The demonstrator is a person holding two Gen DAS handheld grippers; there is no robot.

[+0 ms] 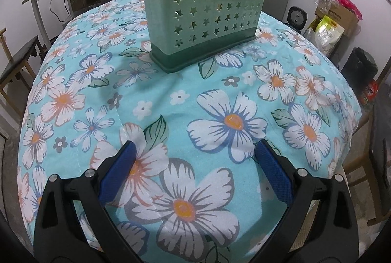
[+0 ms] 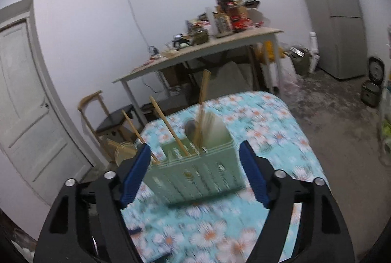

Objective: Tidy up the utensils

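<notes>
A green utensil holder (image 1: 205, 11) with star-shaped holes stands upright on the floral tablecloth (image 1: 195, 116). In the right wrist view the holder (image 2: 195, 175) shows from above, holding wooden chopsticks (image 2: 168, 126) and a metal spoon (image 2: 189, 128). My left gripper (image 1: 195, 158) is open and empty, low over the cloth, well short of the holder. My right gripper (image 2: 195, 170) is open and empty, above the holder, its blue pads (image 2: 135, 175) either side of it in the view. The right wrist view is blurred.
A cluttered side table (image 2: 202, 53) stands beyond the floral table. A wooden chair (image 2: 110, 121) sits beside it, near a white door (image 2: 29, 101). A fridge (image 2: 334, 11) stands at the right. Boxes and bags (image 1: 330, 18) lie on the floor past the table edge.
</notes>
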